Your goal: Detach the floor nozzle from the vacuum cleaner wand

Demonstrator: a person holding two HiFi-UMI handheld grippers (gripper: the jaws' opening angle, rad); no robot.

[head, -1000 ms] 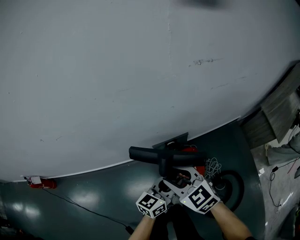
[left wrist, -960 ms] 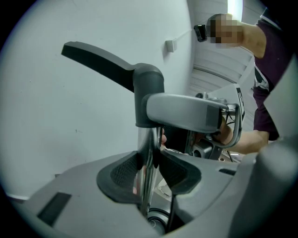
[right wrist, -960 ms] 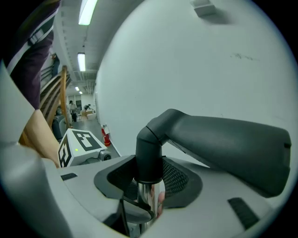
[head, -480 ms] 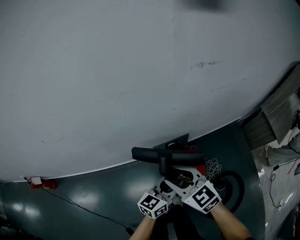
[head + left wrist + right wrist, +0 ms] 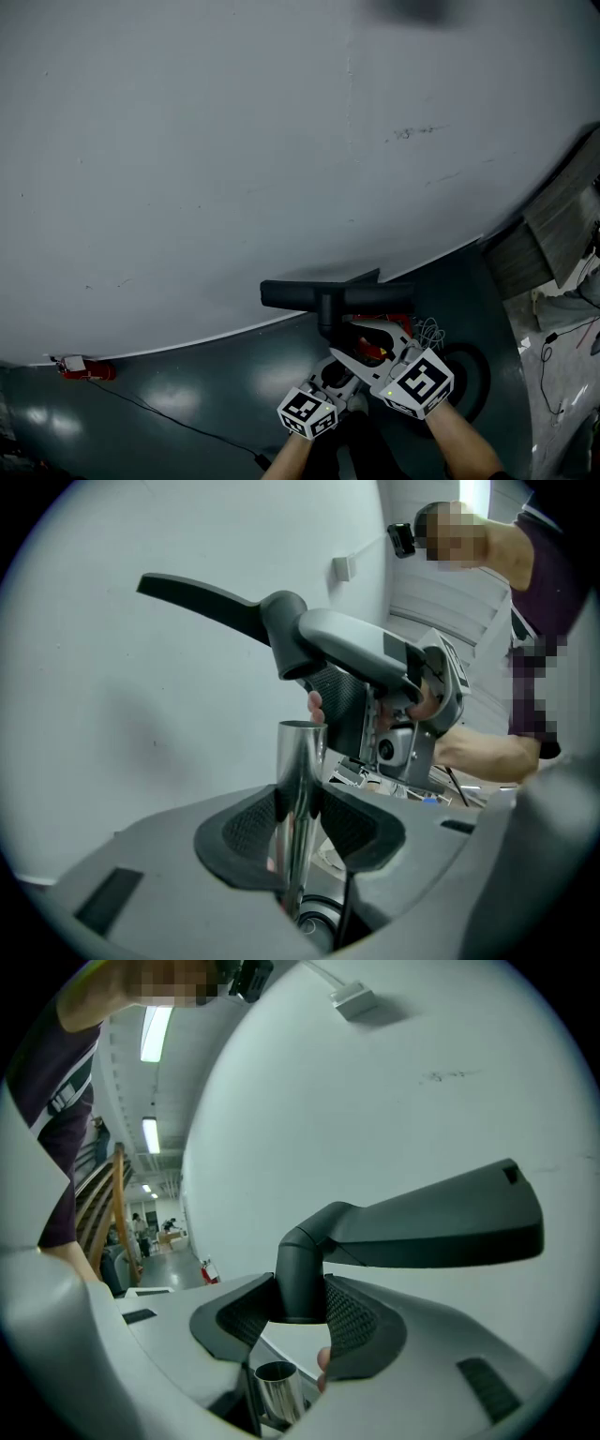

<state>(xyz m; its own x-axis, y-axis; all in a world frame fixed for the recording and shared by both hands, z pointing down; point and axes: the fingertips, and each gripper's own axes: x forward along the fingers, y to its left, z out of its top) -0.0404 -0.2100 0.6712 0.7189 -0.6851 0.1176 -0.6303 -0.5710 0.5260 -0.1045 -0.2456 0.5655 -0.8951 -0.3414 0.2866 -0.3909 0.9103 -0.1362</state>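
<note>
This is a bare industrial hall, more a workshop or lab space than a home. A glossy dark green painted floor (image 5: 187,375) meets a large plain grey-white wall (image 5: 234,141), which carries a white surface-mounted box (image 5: 354,999). Long fluorescent tube lights (image 5: 155,1033) hang from the ceiling of a deep corridor. There a small red fire extinguisher (image 5: 205,1269) stands by the wall, and distant people (image 5: 141,1227) can be seen at the far end. A thin black cable (image 5: 169,420) trails across the floor.
</note>
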